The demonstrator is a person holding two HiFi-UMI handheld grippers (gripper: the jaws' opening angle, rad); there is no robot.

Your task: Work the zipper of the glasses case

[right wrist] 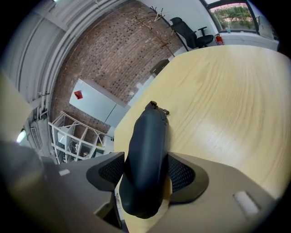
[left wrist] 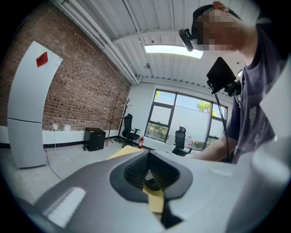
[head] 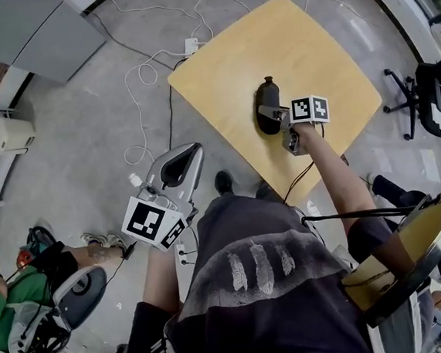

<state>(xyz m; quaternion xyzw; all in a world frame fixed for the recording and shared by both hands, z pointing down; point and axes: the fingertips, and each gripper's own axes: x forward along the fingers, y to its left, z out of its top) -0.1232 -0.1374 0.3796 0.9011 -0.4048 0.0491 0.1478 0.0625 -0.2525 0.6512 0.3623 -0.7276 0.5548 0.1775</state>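
Glasses case (head: 267,97), gripped by right tongs (head: 274,118), sits well inside table (head: 325,53) edges.

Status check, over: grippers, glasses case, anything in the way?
Left gripper shut, empty, off the table. Right gripper closed on glasses case. Nothing in the way.

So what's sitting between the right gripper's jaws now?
The glasses case, on edge on the table, fills the right gripper's jaws; the right gripper view shows it.

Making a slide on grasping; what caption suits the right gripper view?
Right gripper gripping a dark glasses case on a wooden table, zipper pull at far end.
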